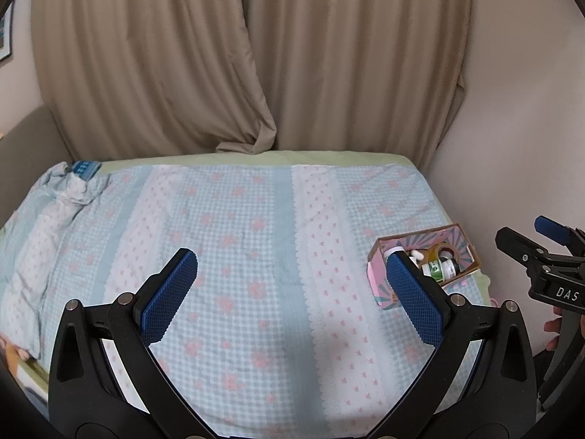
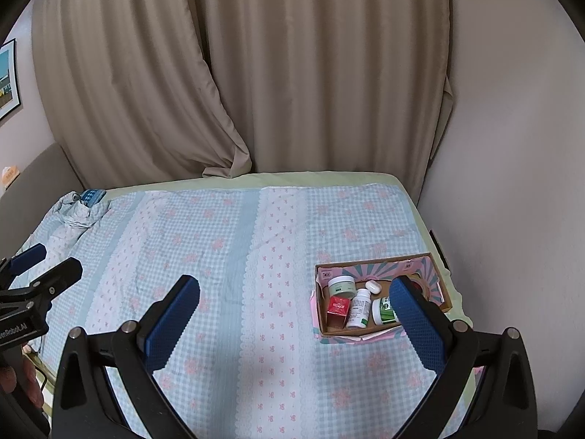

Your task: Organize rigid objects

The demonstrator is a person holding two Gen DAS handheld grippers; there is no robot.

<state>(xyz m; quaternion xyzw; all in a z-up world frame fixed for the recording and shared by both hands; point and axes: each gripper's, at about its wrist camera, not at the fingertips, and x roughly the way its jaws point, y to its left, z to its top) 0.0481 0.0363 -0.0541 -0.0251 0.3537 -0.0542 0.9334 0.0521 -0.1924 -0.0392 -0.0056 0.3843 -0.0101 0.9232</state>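
right wrist: hand-held gripper [image 2: 294, 320] wide, empty

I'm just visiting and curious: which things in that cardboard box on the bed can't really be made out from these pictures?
- Tape roll: right wrist view, mostly hidden behind the right hand-held gripper finger.
- Red box, white bottle: label print too small to read.
- Cardboard box: left wrist view, left hand-held gripper finger covers its near contents.
- Blue object at the far corner: too small to identify.

We see a home bedroom: a bed [image 2: 226, 256] under a blue gingham floral sheet, beige curtains [image 2: 237, 73] behind it, a framed picture [image 2: 8, 80] on the wall.
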